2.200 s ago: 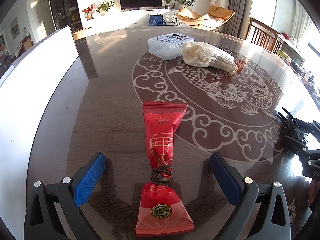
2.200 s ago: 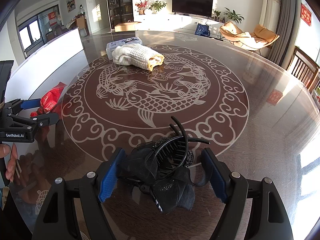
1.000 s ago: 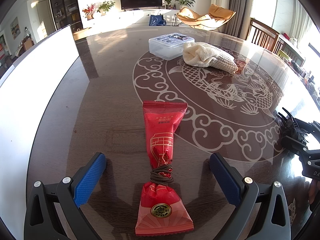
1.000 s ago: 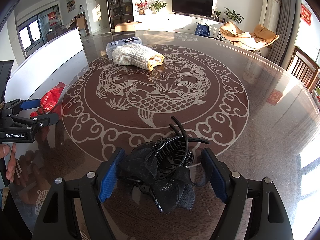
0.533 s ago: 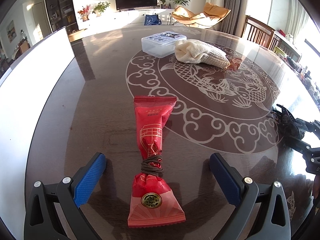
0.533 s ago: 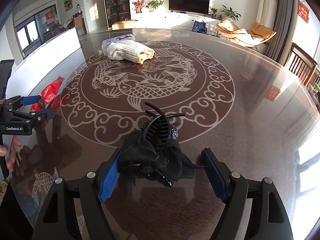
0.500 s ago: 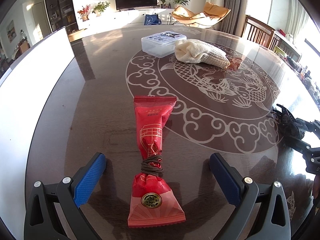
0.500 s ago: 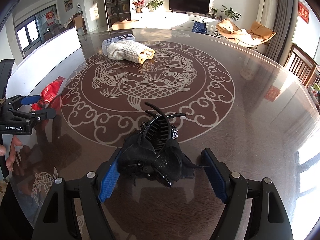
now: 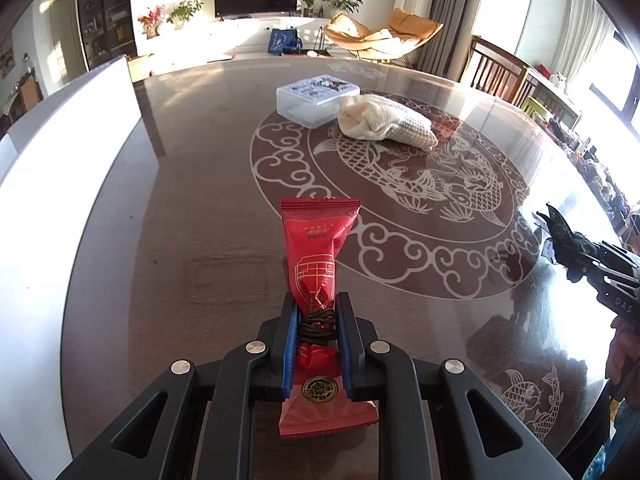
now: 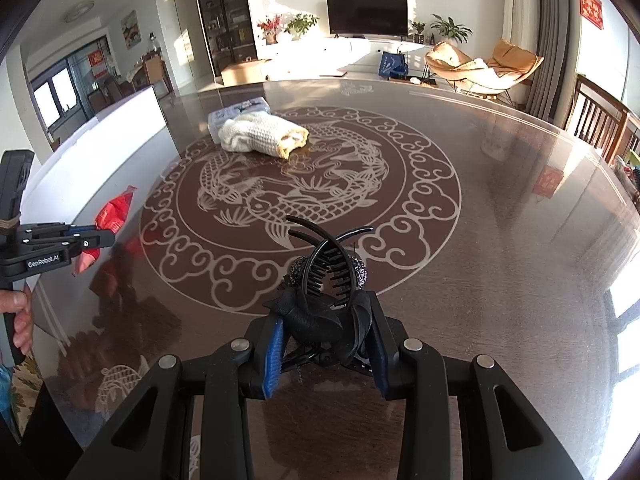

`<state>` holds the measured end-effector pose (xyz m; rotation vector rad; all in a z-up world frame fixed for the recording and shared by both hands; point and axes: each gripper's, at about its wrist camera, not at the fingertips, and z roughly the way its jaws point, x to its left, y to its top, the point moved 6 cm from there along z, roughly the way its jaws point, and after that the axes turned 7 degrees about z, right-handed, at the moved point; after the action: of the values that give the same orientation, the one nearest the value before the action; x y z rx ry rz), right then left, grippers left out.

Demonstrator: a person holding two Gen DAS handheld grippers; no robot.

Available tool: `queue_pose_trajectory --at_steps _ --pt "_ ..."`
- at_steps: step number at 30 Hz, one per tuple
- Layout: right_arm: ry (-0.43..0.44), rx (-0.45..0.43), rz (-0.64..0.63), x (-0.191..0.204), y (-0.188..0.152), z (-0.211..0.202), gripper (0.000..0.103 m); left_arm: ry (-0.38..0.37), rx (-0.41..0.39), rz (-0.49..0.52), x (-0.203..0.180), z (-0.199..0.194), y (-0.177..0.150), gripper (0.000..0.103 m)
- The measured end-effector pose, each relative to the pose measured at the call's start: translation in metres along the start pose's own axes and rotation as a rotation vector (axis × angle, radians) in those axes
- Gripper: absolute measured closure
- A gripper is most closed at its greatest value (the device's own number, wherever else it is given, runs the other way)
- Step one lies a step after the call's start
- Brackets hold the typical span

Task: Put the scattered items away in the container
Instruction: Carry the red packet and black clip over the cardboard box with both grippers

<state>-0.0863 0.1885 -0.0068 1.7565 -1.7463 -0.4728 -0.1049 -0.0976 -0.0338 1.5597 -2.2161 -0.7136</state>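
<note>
A red snack packet (image 9: 316,240) with a brown cord round its waist is pinched at that waist by my left gripper (image 9: 317,320), which is shut on it. The right wrist view shows the packet (image 10: 114,212) hanging a little above the glossy tabletop. A black hair claw clip (image 10: 328,280) with a fabric bow sits between the blue pads of my right gripper (image 10: 326,316). Its jaws are closing and press on the bow. The clear plastic container (image 9: 316,98) stands far across the table, its lid on.
A cream knitted cloth (image 9: 384,122) lies right beside the container. A tall white panel (image 9: 60,160) runs along the table's left edge. The round dark table (image 10: 500,260) bears a fish pattern. Wooden chairs (image 9: 500,72) stand at the far right.
Both grippers went from wide open to closed, the left onto the packet's tied waist and the right onto the hair clip. Both hands rose slightly and moved forward.
</note>
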Motion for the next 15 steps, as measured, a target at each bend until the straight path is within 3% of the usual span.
queue_pose_trajectory --at_steps 5,15 --pt "0.052 -0.023 0.016 0.004 0.000 -0.022 0.067 -0.002 -0.075 -0.022 -0.008 -0.032 0.002 0.086" --pt "0.125 0.013 0.010 0.036 -0.010 -0.019 0.067 0.096 -0.091 0.014 -0.001 -0.059 -0.001 0.086"
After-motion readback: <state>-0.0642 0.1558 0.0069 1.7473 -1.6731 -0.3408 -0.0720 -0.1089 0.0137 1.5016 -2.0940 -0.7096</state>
